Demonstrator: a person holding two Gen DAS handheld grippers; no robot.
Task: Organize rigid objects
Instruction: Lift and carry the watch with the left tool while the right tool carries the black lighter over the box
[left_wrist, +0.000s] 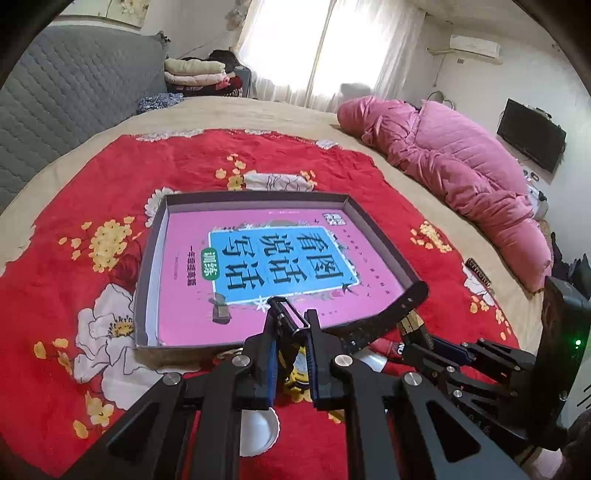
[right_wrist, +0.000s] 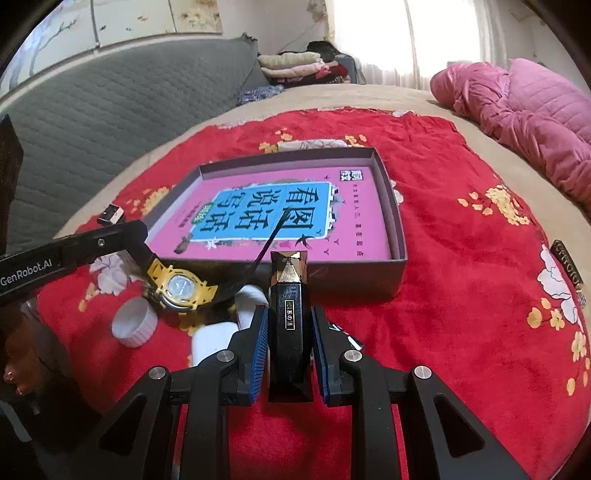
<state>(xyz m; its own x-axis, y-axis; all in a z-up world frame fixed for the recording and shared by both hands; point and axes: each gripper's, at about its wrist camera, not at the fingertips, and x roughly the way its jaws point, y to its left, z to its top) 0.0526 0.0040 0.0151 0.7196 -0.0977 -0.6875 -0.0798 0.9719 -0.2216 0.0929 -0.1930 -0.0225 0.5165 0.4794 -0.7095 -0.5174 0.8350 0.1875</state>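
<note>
Two grippers, both loaded. Left gripper (left_wrist: 291, 332) clenched on strap of one yellow wristwatch (right_wrist: 181, 288), lifted off red floral blanket (right_wrist: 461, 295) near box's near edge. Right gripper (right_wrist: 290, 325) clamped on one black faceted bottle (right_wrist: 290, 295), gold cap forward. One shallow grey box (right_wrist: 400, 240) holds one pink book (right_wrist: 362, 229). One white ribbed cap (right_wrist: 135, 321) on blanket near watch.

A red floral blanket (right_wrist: 461, 295) covers the bed (left_wrist: 295, 114), bearing an open box (right_wrist: 397, 236).
</note>
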